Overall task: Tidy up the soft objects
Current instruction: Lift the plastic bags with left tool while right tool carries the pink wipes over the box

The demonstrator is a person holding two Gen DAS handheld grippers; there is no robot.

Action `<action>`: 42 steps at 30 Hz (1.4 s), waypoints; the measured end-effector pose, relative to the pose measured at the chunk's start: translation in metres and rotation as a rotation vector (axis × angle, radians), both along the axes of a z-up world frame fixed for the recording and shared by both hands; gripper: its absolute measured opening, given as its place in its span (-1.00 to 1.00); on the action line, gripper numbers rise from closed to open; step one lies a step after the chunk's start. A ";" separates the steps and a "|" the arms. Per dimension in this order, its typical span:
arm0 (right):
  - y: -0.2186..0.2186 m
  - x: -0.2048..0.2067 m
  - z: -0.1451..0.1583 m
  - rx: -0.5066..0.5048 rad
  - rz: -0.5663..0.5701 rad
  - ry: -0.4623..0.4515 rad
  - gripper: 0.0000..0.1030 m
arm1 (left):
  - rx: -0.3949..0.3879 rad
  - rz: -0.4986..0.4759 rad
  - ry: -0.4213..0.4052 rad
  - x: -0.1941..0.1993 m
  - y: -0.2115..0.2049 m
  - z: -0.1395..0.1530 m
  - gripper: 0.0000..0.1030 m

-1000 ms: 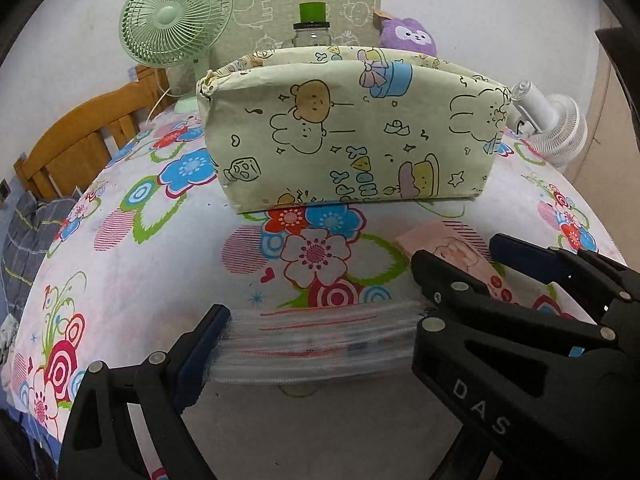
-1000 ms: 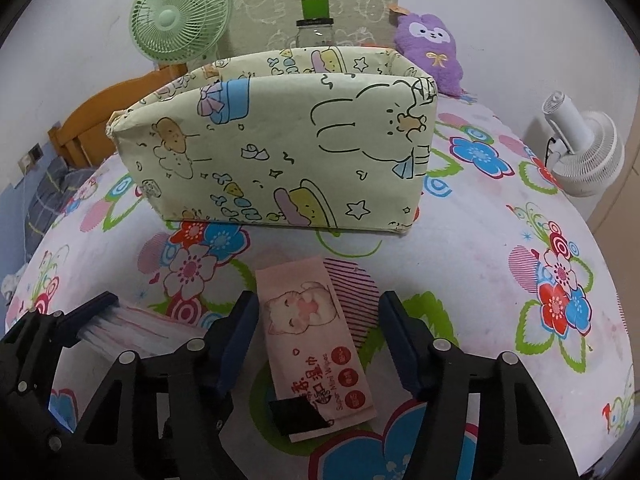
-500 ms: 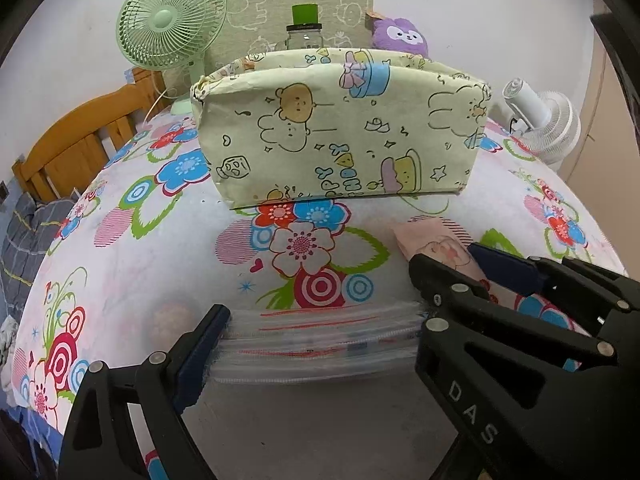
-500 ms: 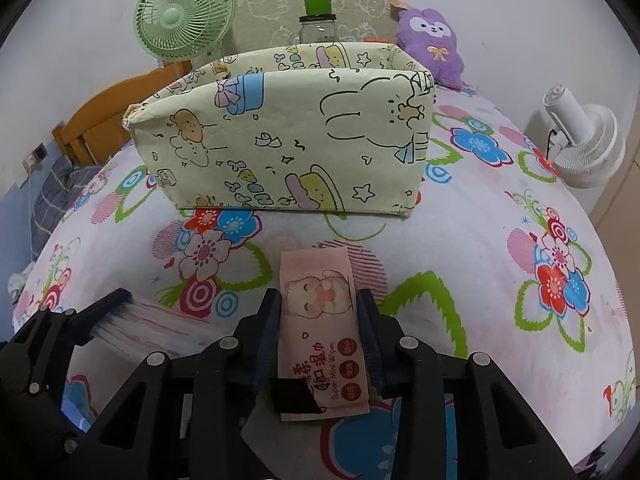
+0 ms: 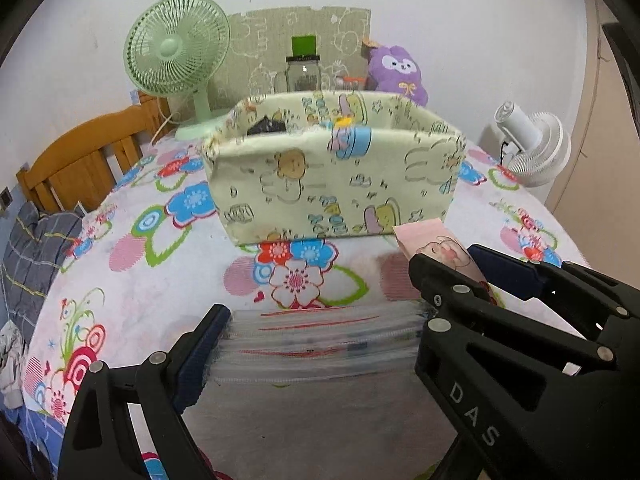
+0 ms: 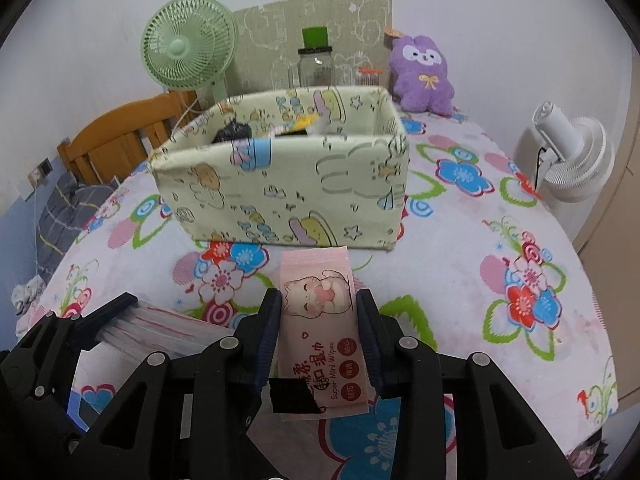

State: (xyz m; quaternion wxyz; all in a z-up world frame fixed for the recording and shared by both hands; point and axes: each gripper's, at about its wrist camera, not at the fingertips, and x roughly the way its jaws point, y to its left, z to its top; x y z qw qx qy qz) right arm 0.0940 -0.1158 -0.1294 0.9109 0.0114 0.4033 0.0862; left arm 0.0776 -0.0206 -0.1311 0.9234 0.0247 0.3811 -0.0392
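My right tool (image 6: pixel 318 312) has just been closing and now clamps the pink rectangular pack of mini wipes (image 6: pixel 320 332) between its pads. My left tool (image 5: pixel 320 340) grips a stack of clear plastic zip bags (image 5: pixel 320 344) — jaws wide, pressed on both ends. Both sit before the pale-green cartoon-print fabric box (image 6: pixel 288 184) on the floral-clothed table (image 6: pixel 500 240).

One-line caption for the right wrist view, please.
Right gripper clamps a pink wipes pack above the floral tablecloth, facing the cartoon-print fabric bin.
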 end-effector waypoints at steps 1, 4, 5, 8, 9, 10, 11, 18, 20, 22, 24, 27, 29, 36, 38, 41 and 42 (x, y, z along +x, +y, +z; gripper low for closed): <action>-0.001 -0.001 0.003 0.001 -0.001 -0.006 -0.22 | 0.000 0.000 -0.006 -0.001 -0.001 0.003 0.83; -0.003 -0.003 0.013 0.007 -0.005 -0.027 -0.22 | -0.003 0.003 -0.023 -0.004 -0.002 0.012 0.83; -0.004 -0.004 0.017 0.010 -0.006 -0.034 -0.22 | -0.002 0.002 -0.028 -0.005 -0.002 0.015 0.83; -0.005 -0.007 0.026 0.013 -0.008 -0.048 -0.22 | 0.000 0.000 -0.045 -0.009 -0.004 0.025 0.83; -0.006 -0.008 0.029 0.013 -0.008 -0.054 -0.22 | 0.000 -0.001 -0.051 -0.009 -0.005 0.027 0.83; -0.006 -0.010 0.032 0.013 -0.009 -0.059 -0.22 | 0.000 -0.002 -0.056 -0.011 -0.005 0.031 0.83; -0.007 -0.011 0.036 0.012 -0.009 -0.066 -0.22 | 0.001 -0.002 -0.060 -0.012 -0.006 0.034 0.83; -0.009 -0.018 0.061 0.013 0.002 -0.100 -0.22 | 0.003 0.005 -0.103 -0.019 -0.008 0.059 0.83; -0.009 -0.019 0.069 0.011 0.004 -0.116 -0.22 | 0.003 0.006 -0.119 -0.021 -0.008 0.066 0.83; -0.008 -0.021 0.077 0.008 0.009 -0.131 -0.22 | 0.004 0.006 -0.133 -0.023 -0.008 0.073 0.83; -0.008 -0.022 0.085 0.008 0.009 -0.145 -0.22 | 0.006 0.005 -0.148 -0.024 -0.009 0.080 0.83; -0.009 -0.023 0.095 0.010 0.008 -0.163 -0.22 | 0.007 0.001 -0.164 -0.023 -0.009 0.088 0.83; -0.009 -0.022 0.101 0.009 0.006 -0.173 -0.22 | 0.008 -0.002 -0.172 -0.023 -0.009 0.093 0.83; -0.009 -0.016 0.116 0.004 0.000 -0.196 -0.22 | 0.009 -0.013 -0.198 -0.016 -0.010 0.106 0.83; -0.009 -0.013 0.119 0.003 -0.002 -0.202 -0.22 | 0.007 -0.016 -0.203 -0.013 -0.009 0.108 0.83; -0.009 -0.009 0.122 0.002 -0.005 -0.207 -0.22 | 0.006 -0.019 -0.207 -0.007 -0.010 0.110 0.83; -0.010 -0.006 0.124 0.001 -0.007 -0.209 -0.22 | 0.006 -0.020 -0.208 -0.005 -0.011 0.111 0.83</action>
